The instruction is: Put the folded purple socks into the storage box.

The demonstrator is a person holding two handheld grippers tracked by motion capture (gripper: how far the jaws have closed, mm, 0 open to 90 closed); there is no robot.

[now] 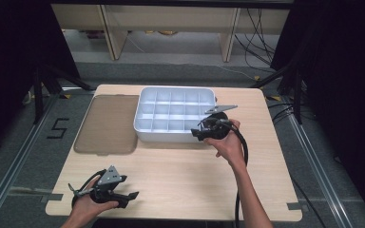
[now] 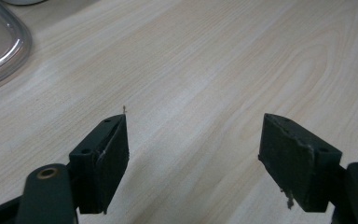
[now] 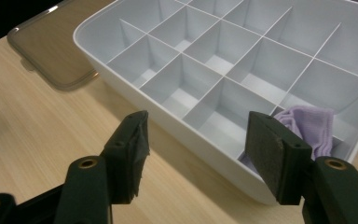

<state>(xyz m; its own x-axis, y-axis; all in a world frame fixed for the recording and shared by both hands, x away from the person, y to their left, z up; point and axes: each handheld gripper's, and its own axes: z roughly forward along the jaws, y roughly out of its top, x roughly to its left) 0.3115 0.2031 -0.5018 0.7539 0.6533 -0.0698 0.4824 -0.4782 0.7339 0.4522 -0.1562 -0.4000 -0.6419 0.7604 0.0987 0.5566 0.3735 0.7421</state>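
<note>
White compartment tray [image 1: 171,114] at 12 o'clock from bench [image 1: 180,180] centre, divided into a grid of cells. Folded lilac cloth [image 3: 310,128] lying in the near corner cell of the tray, at 3 o'clock in the right gripper view, partly hidden behind one jaw. Right gripper [image 3: 196,140] released, jaws parted with nothing between the pads, hovering at the tray's near rim; in the high view at 4 o'clock of the tray, held in a hand. Smoky translucent lid [image 1: 107,124] flat on the bench at 9 o'clock of the tray, just beside it, apart from both grippers. Left gripper [image 1: 123,195] released too, jaws wide over bare wood, nothing gripped, resting at 7 o'clock of the bench near the front edge, well apart from tray and cloth. Corner of the lid at 10 o'clock in the left gripper view.
</note>
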